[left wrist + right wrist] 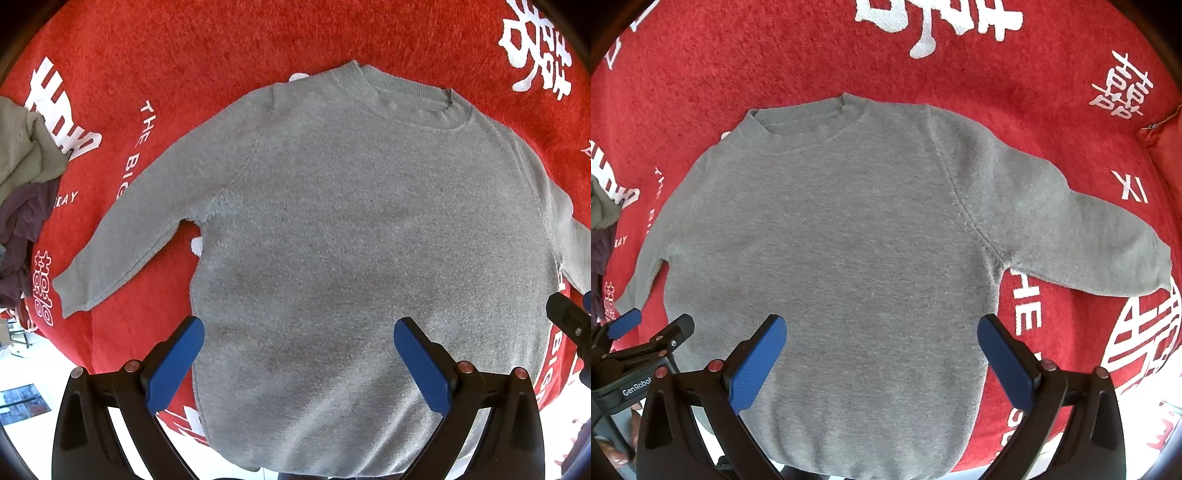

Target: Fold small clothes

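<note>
A small grey sweater (pixel 351 229) lies flat and face up on a red cloth with white lettering (pixel 184 48), collar away from me, both sleeves spread out to the sides. It also shows in the right wrist view (pixel 831 240). My left gripper (pixel 299 332) is open and empty, hovering over the sweater's lower left part near the hem. My right gripper (pixel 882 328) is open and empty over the lower right part. The left sleeve cuff (pixel 70 291) and right sleeve cuff (pixel 1145 266) lie flat on the cloth.
A pile of other clothes, olive and dark purple (pixel 22 192), sits at the left edge of the red cloth. The cloth's front edge drops off just below the sweater hem (pixel 55 347). A red cushion-like edge (pixel 1163 140) is at the far right.
</note>
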### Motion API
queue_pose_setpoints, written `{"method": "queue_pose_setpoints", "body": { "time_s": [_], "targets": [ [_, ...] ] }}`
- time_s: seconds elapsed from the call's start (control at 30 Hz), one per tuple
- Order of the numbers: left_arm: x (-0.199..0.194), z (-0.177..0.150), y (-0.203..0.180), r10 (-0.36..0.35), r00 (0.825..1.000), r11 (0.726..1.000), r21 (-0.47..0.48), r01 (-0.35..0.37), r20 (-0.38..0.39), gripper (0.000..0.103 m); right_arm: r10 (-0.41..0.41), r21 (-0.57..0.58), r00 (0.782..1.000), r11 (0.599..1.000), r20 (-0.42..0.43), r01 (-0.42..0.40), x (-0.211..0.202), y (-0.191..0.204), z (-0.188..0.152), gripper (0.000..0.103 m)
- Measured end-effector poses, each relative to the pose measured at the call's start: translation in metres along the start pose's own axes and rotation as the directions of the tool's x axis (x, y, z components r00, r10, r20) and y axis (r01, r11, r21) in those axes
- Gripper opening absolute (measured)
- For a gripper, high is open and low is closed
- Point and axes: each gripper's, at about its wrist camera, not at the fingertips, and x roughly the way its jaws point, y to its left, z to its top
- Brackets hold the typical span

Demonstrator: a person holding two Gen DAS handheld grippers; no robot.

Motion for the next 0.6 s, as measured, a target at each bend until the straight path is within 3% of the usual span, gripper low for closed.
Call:
{"method": "queue_pose_setpoints", "body": {
  "time_s": [0.6],
  "targets": [
    [-0.0023,-0.0076,-0.0044,-0.012,1.0,1.0,-0.015,0.012,-0.009,0.103,-0.031,-0.024,0.999,0.999,0.031,0.032,-0.0006,-0.0005,-0.0025,0.103]
  ]
}}
